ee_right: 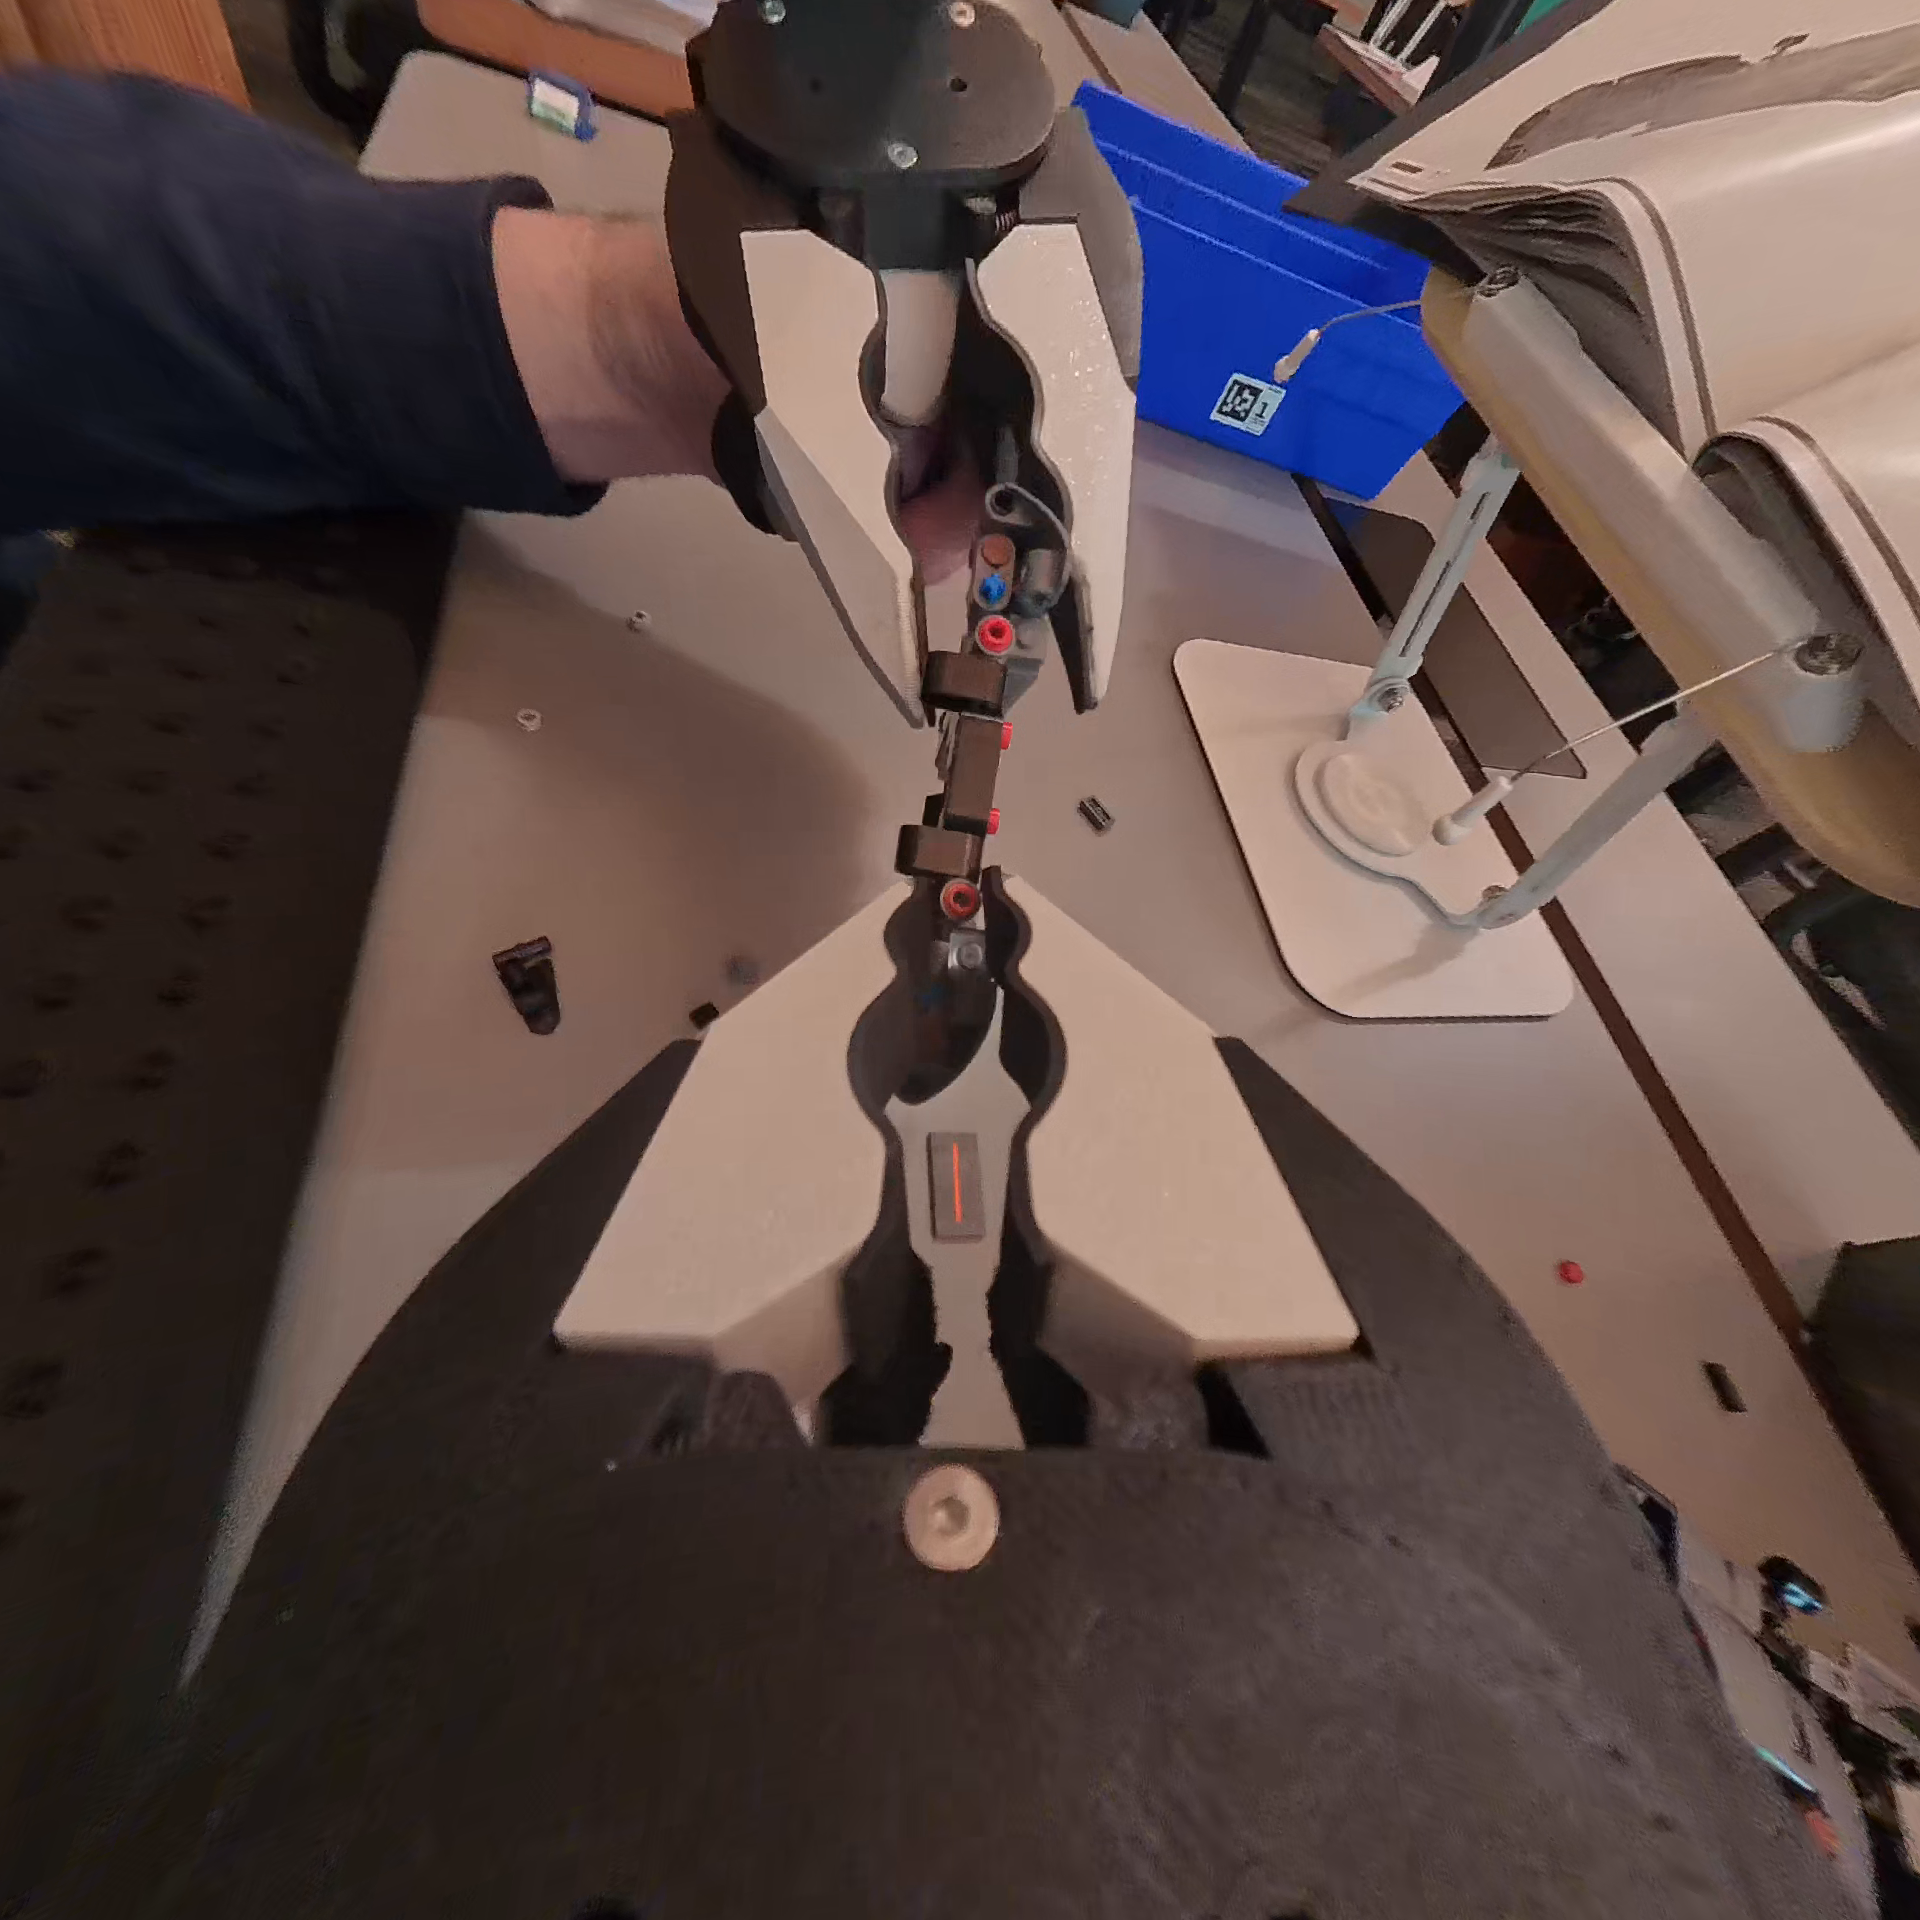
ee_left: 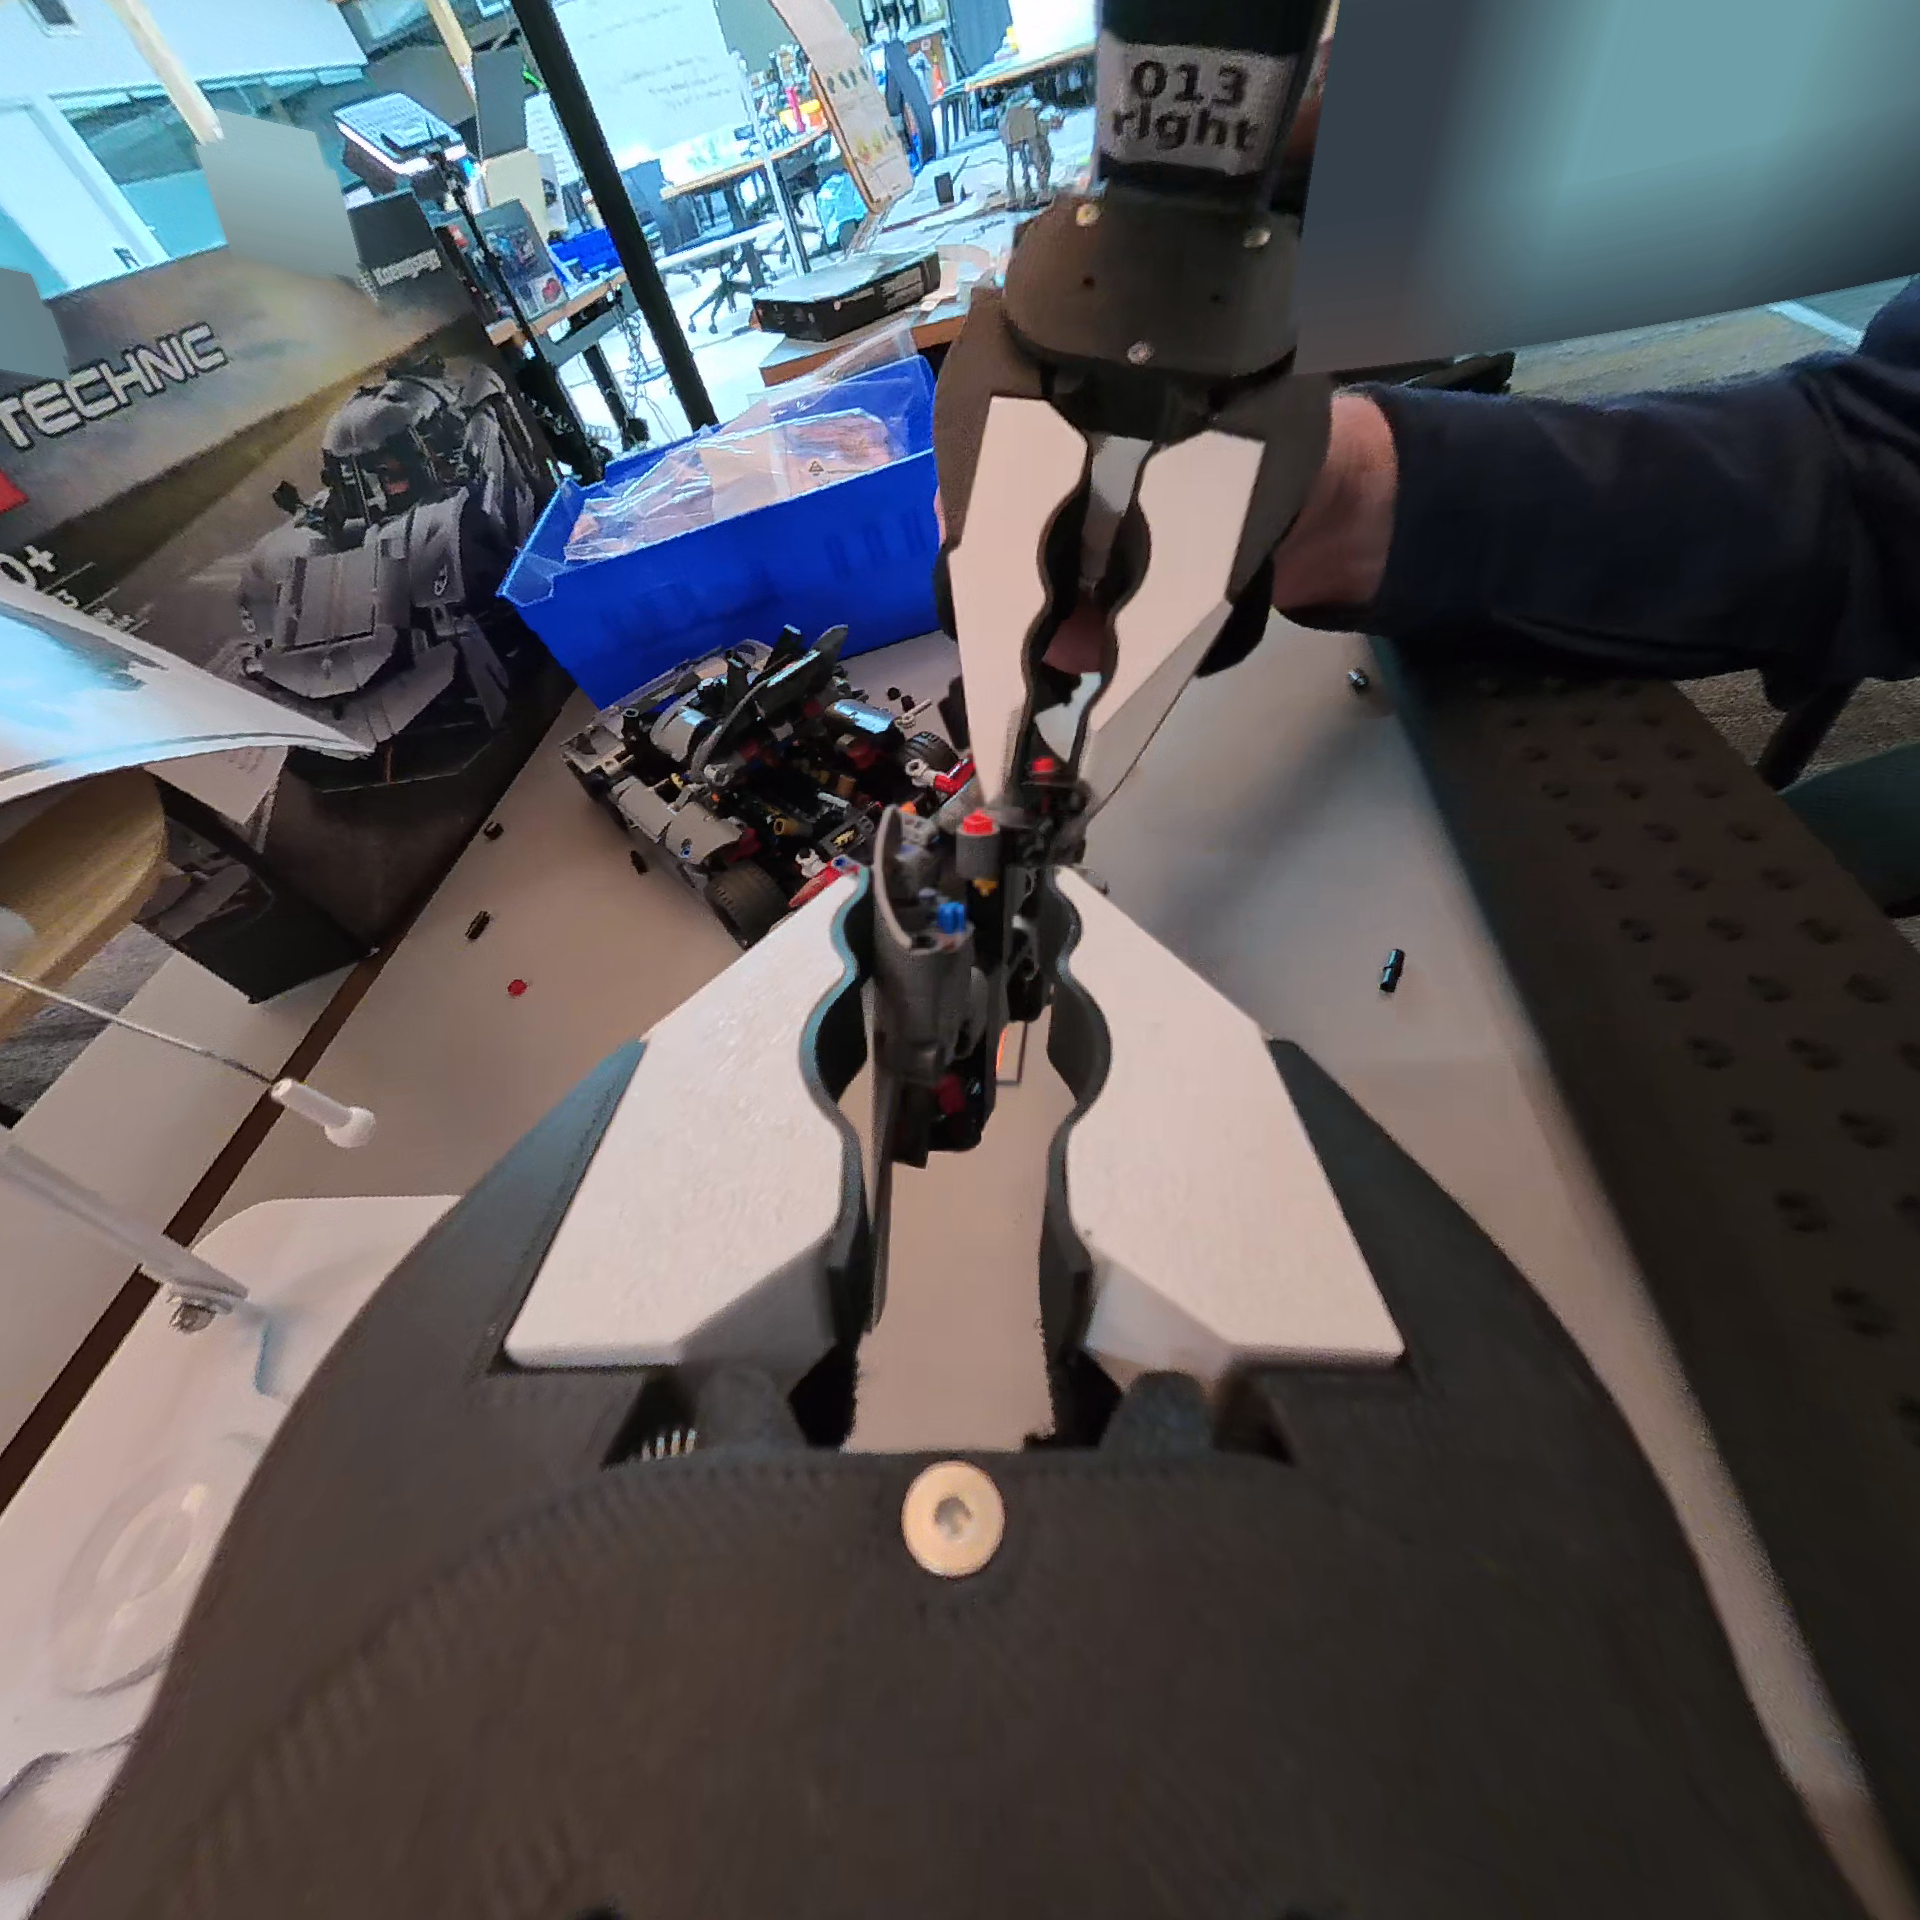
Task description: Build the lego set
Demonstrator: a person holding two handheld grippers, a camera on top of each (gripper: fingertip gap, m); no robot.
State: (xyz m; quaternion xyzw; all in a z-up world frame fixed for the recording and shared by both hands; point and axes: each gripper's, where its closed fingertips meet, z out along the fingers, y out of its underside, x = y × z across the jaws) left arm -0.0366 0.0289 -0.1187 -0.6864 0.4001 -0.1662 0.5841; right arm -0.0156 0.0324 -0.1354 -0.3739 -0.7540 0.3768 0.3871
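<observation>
While the sub-assembly [ee_left: 940,997] is carried clear of the table [ee_left: 1247,935] between two opposed tools, the step in hand is judged to be a joining or seating of its parts. Item one, nearest in the left wrist view: left gripper [ee_left: 961,914], clenched on the grey-and-black end of the sub-assembly, blue and red pins showing between the white fingers [ee_left: 727,1122]. Item two, opposite it: right gripper [ee_left: 1023,790], closed on the far end of the same piece, tips nearly touching those of the left. In the right wrist view the piece is seen as a narrow chain of dark blocks with red pins, spanning the gap between the two tools, slightly crooked at mid-length. For a good result the ends should be kept in line, pressed straight toward each other along the pins and not twisted; a sideways load is judged likely to spring the joints apart. Item three, behind, toward the table's far edge: partly built car model [ee_left: 748,790], loose pins scattered around it. Item four: blue bin [ee_left: 727,582] with clear bags, just beyond the car. Item five, at the far left: set box [ee_left: 312,540], standing. Item six: stand base plate [ee_right: 1382,831], near the table's edge.
</observation>
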